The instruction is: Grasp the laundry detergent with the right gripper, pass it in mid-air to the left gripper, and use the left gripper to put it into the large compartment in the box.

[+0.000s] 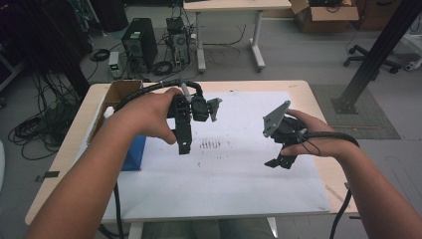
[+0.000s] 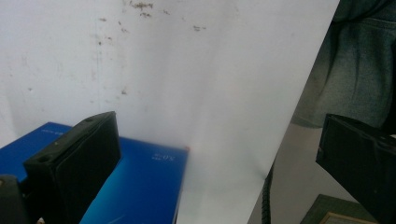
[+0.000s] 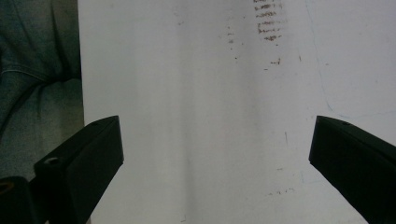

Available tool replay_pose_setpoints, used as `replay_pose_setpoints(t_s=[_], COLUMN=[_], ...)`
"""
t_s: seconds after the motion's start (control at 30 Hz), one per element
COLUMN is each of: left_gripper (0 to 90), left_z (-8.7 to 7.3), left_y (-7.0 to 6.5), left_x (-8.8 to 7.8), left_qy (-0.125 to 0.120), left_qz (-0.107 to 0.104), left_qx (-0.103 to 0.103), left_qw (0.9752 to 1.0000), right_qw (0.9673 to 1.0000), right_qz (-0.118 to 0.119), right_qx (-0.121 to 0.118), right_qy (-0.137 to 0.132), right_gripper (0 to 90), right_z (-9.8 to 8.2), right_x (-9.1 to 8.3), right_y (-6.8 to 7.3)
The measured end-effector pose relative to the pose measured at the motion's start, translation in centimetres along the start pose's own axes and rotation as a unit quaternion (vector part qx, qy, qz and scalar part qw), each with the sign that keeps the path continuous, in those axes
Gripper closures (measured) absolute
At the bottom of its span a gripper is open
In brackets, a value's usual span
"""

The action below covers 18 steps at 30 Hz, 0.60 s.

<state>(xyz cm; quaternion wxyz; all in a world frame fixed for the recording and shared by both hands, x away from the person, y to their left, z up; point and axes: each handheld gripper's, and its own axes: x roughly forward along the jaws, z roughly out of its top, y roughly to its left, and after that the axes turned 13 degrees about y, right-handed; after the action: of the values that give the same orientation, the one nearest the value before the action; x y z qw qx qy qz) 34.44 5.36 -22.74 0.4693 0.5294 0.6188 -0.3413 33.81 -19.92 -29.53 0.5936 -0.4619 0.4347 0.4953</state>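
I can read no text anywhere. The blue box (image 2: 140, 186) at about 7 o'clock in the left gripper view carries small pale print near its upper right corner and along its far edge, but it is too blurred to make out. The dark marks on the white sheet (image 3: 210, 116) are smudges, not writing.

Cardboard box (image 1: 119, 92) at table's (image 1: 303, 92) left edge.
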Motion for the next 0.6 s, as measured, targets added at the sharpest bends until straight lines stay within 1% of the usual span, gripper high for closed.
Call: replay_pose_setpoints(t_s=[0.13,0.17,0.27,0.4,0.43,0.6], left_gripper=[0.2,0.2,0.2,0.2,0.2,0.2], left_z=[0.29,0.34,0.48,0.44,0.42,0.21], left_y=[-0.26,-0.34,-0.41,-0.44,-0.4,-0.39], left_x=[-0.04,-0.02,0.02,0.24,0.3,0.59], left_qy=[-0.005,-0.004,-0.004,-0.005,-0.005,-0.007], left_qz=[-0.003,-0.005,-0.003,-0.008,-0.007,-0.01], left_qx=[0.008,0.007,0.014,0.014,0.017,0.016], left_qw=[1.0,1.0,0.9999,0.9999,0.9998,0.9998], right_qw=[1.0,1.0,1.0,1.0,1.0,1.0], right_qz=[0.002,0.001,0.0,0.001,0.002,0.004], right_qx=[0.002,0.004,0.005,0.005,0.004,0.001], right_qy=[0.002,0.001,0.002,0.002,0.005,0.005], right_gripper=[3.1,3.1,3.1,3.1,3.1,3.2], right_z=[-0.11,-0.14,-0.23,-0.26,-0.24,-0.07], right_x=[-0.14,-0.17,-0.29,-0.33,-0.31,-0.16], right_y=[-0.09,-0.1,-0.18,-0.23,-0.26,-0.31])
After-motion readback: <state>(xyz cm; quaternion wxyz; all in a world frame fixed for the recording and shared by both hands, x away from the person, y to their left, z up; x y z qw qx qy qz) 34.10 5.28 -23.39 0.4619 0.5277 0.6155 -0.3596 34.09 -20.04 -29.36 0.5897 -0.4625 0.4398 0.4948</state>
